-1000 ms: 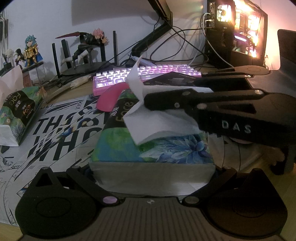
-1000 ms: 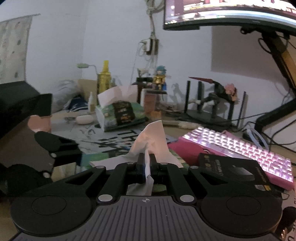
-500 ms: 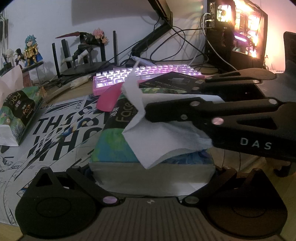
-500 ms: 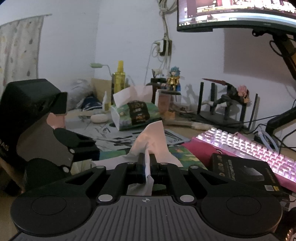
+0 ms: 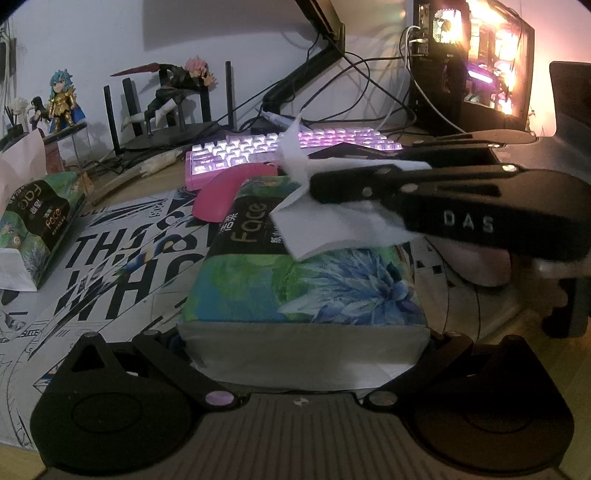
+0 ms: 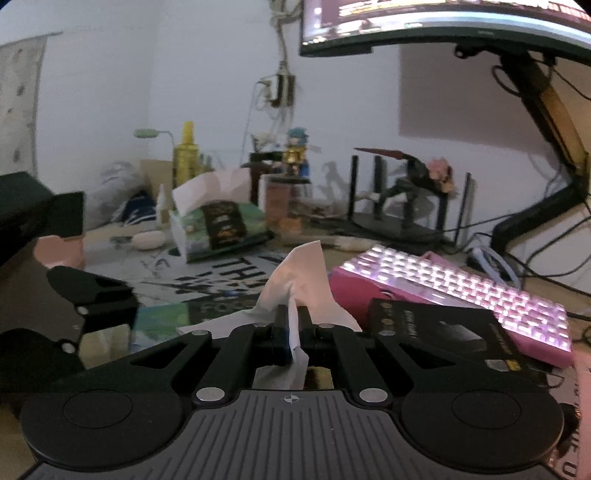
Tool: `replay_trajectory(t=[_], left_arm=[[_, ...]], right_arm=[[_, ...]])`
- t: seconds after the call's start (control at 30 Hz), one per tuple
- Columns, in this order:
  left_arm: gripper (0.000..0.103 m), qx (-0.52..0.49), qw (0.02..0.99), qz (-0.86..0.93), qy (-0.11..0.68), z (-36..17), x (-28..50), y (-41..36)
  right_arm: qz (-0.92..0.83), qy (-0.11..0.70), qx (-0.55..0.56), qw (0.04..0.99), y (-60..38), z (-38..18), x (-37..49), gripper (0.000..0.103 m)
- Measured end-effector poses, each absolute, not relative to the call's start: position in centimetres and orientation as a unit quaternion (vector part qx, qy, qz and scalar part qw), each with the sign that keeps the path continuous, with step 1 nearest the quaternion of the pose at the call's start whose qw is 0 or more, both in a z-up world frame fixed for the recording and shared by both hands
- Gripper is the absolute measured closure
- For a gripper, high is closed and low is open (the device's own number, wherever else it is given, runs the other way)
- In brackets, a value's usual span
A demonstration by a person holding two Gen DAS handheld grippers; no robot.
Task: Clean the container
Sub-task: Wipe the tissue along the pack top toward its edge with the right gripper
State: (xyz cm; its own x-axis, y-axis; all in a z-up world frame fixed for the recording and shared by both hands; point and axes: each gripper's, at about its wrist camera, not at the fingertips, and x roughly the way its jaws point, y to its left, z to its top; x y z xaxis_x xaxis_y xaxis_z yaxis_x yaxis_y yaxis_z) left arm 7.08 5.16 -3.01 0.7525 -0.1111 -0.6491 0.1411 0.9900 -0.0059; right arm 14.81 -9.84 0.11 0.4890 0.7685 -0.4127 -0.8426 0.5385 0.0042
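Pinched between the pressed-together fingers of the right gripper (image 6: 293,325), a crumpled white tissue (image 6: 301,280) hangs above the floral tissue pack (image 5: 295,280) that the left gripper (image 5: 301,339) clamps at six o'clock.

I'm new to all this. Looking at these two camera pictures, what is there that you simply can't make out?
- The container to be cleaned: neither view shows one I can pick out.
- Left gripper's fingertips: left wrist view, hidden by the tissue pack between its fingers.
- Tissue lower end: right wrist view, hidden behind the right gripper clamping it.
- Monitor text: right wrist view, blurred and cut by the top edge.
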Motion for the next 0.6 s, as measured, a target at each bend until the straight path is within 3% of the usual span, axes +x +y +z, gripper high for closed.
replay_trajectory(t=[0.6], left_arm=[[0.000, 0.022, 0.936, -0.067, 0.345, -3.02, 7.07, 5.17]], right_arm=[[0.455, 0.194, -0.103, 0.863, -10.30, 0.27, 14.45, 0.098]])
